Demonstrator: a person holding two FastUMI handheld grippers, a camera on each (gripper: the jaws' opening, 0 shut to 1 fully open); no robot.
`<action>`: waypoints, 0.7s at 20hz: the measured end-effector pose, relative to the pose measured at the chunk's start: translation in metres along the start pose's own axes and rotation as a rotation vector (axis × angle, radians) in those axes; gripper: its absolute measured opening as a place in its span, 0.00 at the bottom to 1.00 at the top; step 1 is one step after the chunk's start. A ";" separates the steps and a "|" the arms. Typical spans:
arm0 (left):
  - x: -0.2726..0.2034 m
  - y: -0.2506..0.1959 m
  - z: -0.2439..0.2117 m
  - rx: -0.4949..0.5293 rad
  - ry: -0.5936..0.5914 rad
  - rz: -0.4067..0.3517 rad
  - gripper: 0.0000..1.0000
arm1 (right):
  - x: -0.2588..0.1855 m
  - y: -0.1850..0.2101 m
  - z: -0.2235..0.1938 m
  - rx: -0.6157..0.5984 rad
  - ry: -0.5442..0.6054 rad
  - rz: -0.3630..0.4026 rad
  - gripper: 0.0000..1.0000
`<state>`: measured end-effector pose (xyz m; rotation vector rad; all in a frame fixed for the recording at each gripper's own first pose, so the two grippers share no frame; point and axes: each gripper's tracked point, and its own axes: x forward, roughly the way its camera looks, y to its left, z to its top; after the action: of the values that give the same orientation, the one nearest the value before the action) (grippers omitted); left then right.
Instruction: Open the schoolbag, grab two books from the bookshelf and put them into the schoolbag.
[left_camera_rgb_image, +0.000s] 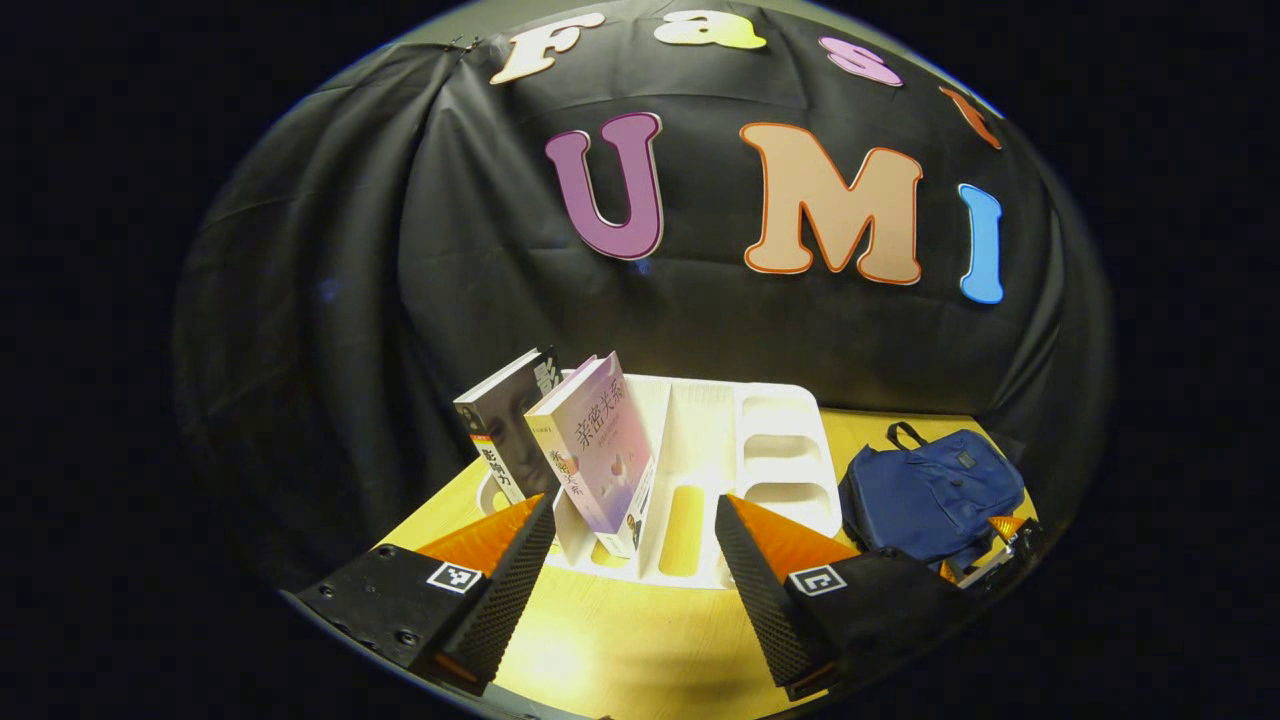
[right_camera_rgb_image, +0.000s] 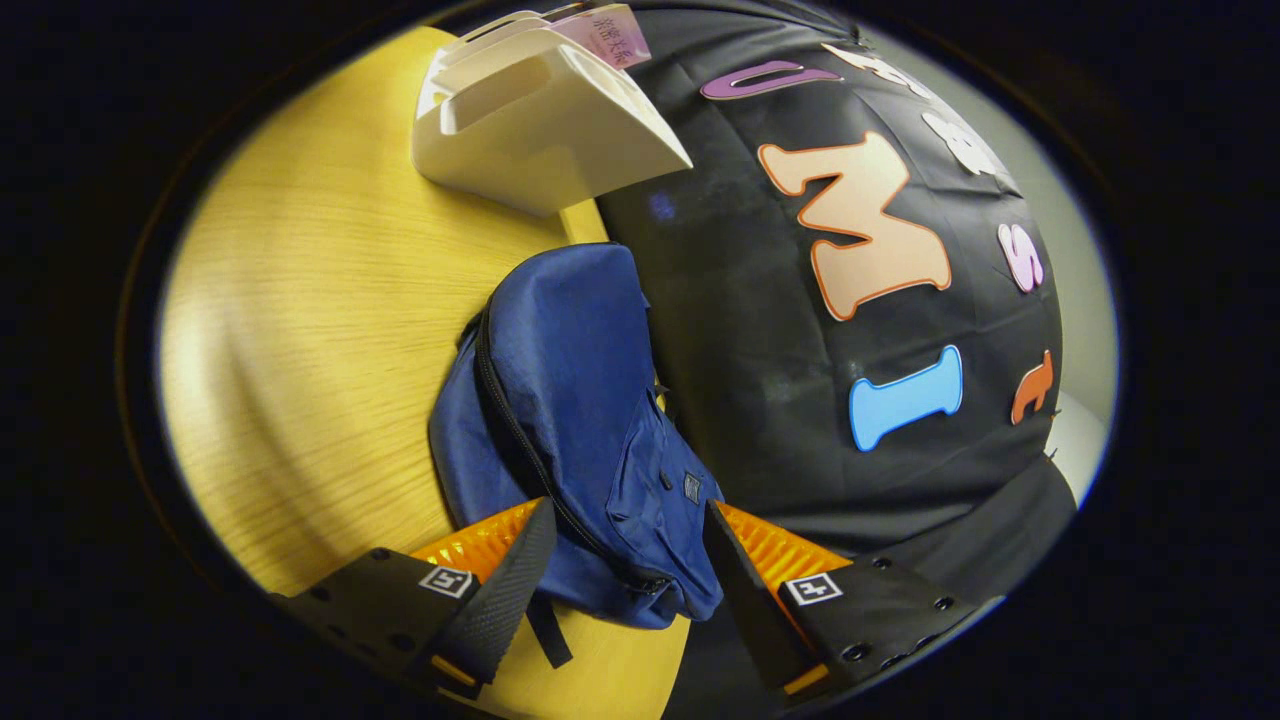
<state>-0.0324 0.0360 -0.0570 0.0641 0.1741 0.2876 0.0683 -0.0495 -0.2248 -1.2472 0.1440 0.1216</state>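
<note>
**Op:** My right gripper (right_camera_rgb_image: 625, 545) has its fingers spread wide, holding nothing. They straddle the lower end of the bag (right_camera_rgb_image: 580, 420), one on each side, just short of the cloth as far as I can judge. The zip (right_camera_rgb_image: 520, 430) runs along the bag's edge toward them, which is why I'd say I'm lined up here: the puller should be near that end, though I can't make it out.

**Obs:** And your left?

**Op:** The left gripper (left_camera_rgb_image: 635, 545) is also wide and empty, hanging over the desk (left_camera_rgb_image: 620, 650) in front of the shelf (left_camera_rgb_image: 790, 440). It points at the two books (left_camera_rgb_image: 590, 450) leaning in the shelf's left slots, so it's parked facing what it will need later.

**Obs:** Is the bag open?

**Op:** It looks closed to me; it lies flat on the desk against the wall cloth, right of the shelf. So the opening comes first, I reckon.

**Obs:** What does each view give you?

**Op:** The left gripper view gives the layout: both books upright and tilted, the empty slots beside them, the bag with its handle toward the wall, and my other gripper at its near corner. The right gripper view gives the zip line close up and the shelf's end wall, with one book's top poking above.
</note>
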 end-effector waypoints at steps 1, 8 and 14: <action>0.000 0.001 -0.001 -0.001 0.000 0.004 0.95 | 0.006 0.004 0.003 -0.022 -0.005 0.018 0.88; 0.001 0.006 -0.007 -0.024 0.020 0.016 0.95 | 0.024 0.003 0.013 -0.108 -0.046 0.058 0.83; 0.002 0.011 -0.010 -0.027 0.031 0.030 0.95 | 0.054 -0.015 0.017 -0.010 0.015 0.008 0.75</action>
<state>-0.0356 0.0470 -0.0663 0.0358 0.2001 0.3208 0.1242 -0.0373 -0.2146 -1.2576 0.1615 0.1199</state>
